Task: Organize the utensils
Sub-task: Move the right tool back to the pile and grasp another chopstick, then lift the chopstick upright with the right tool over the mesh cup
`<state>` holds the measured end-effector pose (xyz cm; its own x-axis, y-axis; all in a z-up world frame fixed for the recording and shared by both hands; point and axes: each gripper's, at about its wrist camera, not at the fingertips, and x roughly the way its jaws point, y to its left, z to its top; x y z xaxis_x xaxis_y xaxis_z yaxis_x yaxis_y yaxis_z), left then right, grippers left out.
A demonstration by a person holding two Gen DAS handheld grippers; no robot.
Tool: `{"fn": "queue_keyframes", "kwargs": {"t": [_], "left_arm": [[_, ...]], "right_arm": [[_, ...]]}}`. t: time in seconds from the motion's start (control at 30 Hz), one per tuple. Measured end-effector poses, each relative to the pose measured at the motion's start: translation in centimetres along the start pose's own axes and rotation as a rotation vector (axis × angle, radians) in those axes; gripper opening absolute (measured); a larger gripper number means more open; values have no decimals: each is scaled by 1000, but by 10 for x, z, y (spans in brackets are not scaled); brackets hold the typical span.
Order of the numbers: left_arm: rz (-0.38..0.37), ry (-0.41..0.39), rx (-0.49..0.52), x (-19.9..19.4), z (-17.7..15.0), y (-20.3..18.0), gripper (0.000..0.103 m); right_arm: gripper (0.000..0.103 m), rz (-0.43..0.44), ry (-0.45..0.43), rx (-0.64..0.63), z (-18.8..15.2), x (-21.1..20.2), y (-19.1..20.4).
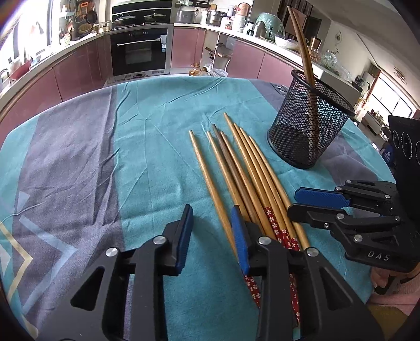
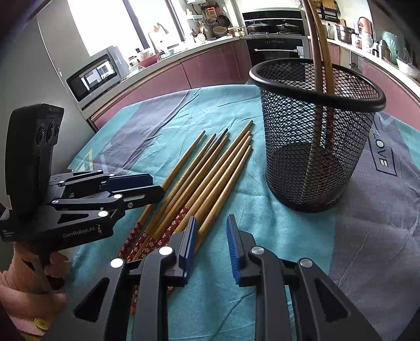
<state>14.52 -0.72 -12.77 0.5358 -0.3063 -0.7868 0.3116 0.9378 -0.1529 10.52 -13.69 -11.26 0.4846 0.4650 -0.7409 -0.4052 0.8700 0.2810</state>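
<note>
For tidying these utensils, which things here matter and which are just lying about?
Part of the job:
- loose chopsticks on the cloth
- mesh holder
- two chopsticks already in it

Just lying about:
- tablecloth
- oven
- microwave
- counter clutter

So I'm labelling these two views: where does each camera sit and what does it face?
Left wrist: on the left tongs, looking down across the chopsticks to the mesh cup; right tongs alongside.
Right wrist: on the right tongs, facing the same way; left tongs and a hand show.
Shared: chopsticks, cup, tablecloth.
</note>
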Motion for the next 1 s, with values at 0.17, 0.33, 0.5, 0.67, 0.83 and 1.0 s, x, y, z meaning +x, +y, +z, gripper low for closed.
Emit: {"fn": "queue_keyframes", "kwargs": {"t": [0.17,0.33,0.5,0.67,0.83,1.0], "left_arm": [[7,6,3,0,0,0,29],[23,11,22,7,7,-4,30],[46,9,16,14,15,-5,21],[40,1,-36,12,14,0,8],[37,-20,-83,3,8,4,7],[-1,-41,-77,-12,5,1,7]], "right_arm": [[20,-27,10,-5,1,-1,-1],[20,-58,15,-8,8,6,3],[17,-67,3,9,11,10,2],[8,-31,-6,71,9,8,-8],[6,-7,-18,102,4,0,-16],[6,23,-37,103,2,-12,-19]]}}
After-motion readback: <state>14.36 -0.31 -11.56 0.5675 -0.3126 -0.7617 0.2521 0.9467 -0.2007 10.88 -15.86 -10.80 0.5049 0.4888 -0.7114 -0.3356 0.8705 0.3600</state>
